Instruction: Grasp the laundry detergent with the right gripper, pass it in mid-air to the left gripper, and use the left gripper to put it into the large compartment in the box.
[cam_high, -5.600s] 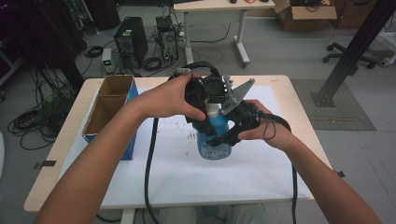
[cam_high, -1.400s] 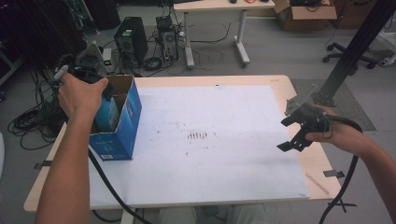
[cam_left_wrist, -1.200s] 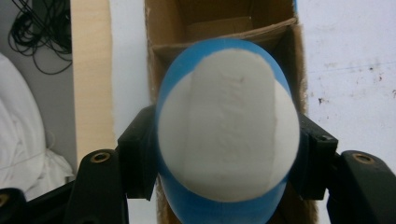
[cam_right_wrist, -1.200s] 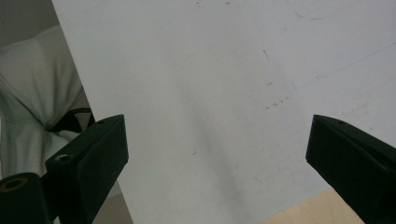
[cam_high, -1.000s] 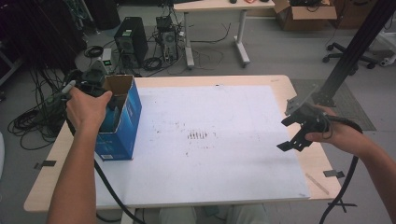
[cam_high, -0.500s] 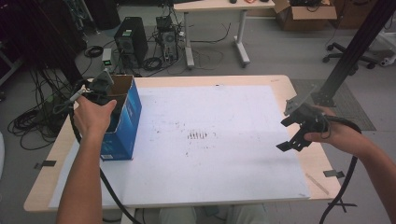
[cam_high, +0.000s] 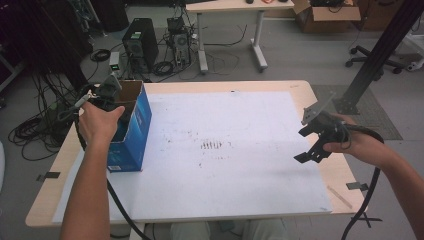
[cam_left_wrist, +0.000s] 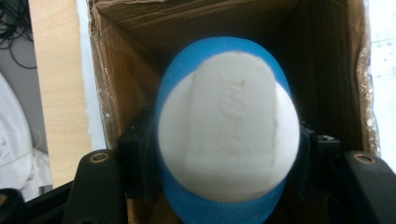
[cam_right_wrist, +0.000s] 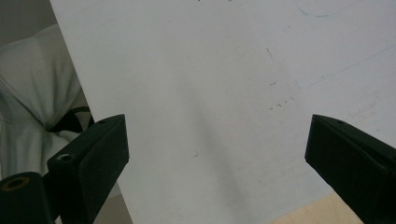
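Work in hand: the person is lowering a blue and white bottle into the blue cardboard box, which is standing at the left edge of the tabletop.
Why the bottle is held so: the left gripper is pointing down into the open box, probably so that the bottle is going in upright between the brown walls.
Left fingers: they are pinching the bottle from both sides; one black pad is pressing on each flank, and the bottle's end is facing the camera just above them.
Right fingers: the right gripper is hovering with its fingers spread wide, holding nothing; only the white sheet is lying beyond them.
Why the right hand is waiting: it is staying well apart from the box, I think to leave room.
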